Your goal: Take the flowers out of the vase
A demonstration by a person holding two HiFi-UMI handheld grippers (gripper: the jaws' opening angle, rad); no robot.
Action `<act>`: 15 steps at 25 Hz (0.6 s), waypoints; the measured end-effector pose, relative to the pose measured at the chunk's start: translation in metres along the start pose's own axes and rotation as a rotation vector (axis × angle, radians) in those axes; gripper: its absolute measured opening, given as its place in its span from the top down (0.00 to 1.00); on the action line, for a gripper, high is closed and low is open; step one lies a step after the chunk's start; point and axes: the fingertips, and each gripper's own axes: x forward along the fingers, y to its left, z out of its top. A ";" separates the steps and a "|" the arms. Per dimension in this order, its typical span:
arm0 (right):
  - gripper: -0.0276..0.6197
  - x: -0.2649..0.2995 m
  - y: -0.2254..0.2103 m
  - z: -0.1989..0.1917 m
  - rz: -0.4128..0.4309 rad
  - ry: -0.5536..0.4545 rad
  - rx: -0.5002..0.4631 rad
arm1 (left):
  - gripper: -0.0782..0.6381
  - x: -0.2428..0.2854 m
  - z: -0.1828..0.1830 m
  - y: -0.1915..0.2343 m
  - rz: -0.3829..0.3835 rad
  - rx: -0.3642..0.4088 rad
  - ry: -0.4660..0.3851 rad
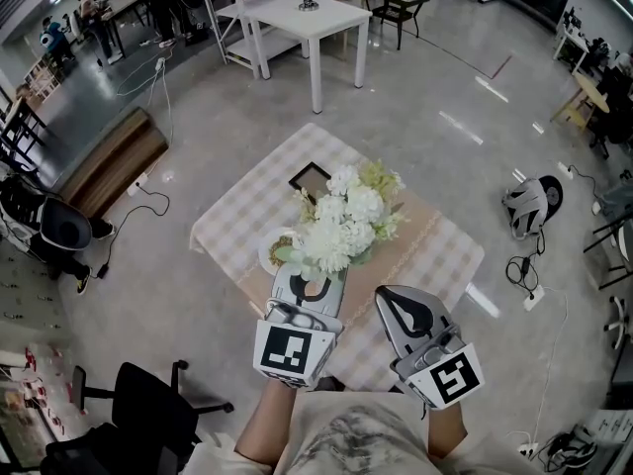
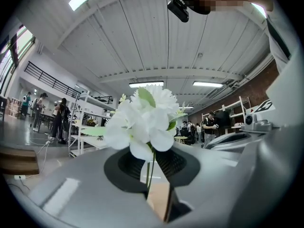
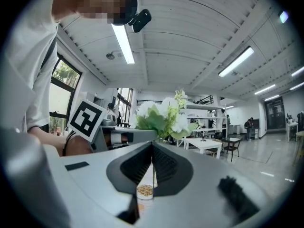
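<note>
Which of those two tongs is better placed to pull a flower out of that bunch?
Left. The left tongs are shut on a white flower's stem at the bouquet's near edge. The right tongs are shut on nothing and stand apart from the bouquet.

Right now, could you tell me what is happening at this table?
A person holds a pair of tongs in each hand over a table with a checked cloth. The left tongs are shut on the thin stem of a white flower, right at the bouquet. The right tongs are shut and empty, held beside it. Most of the flowers stand bunched together, and the vase is hidden beneath them.
</note>
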 end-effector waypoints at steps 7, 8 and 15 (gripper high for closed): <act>0.93 -0.004 0.003 -0.003 0.003 -0.004 0.012 | 0.79 -0.013 -0.012 -0.011 -0.032 -0.014 0.023; 0.93 -0.005 0.004 -0.003 0.003 -0.004 0.016 | 0.79 -0.015 -0.013 -0.013 -0.036 -0.024 0.032; 0.93 -0.005 0.007 -0.007 0.009 -0.001 0.034 | 0.79 -0.023 -0.022 -0.016 -0.047 -0.029 0.051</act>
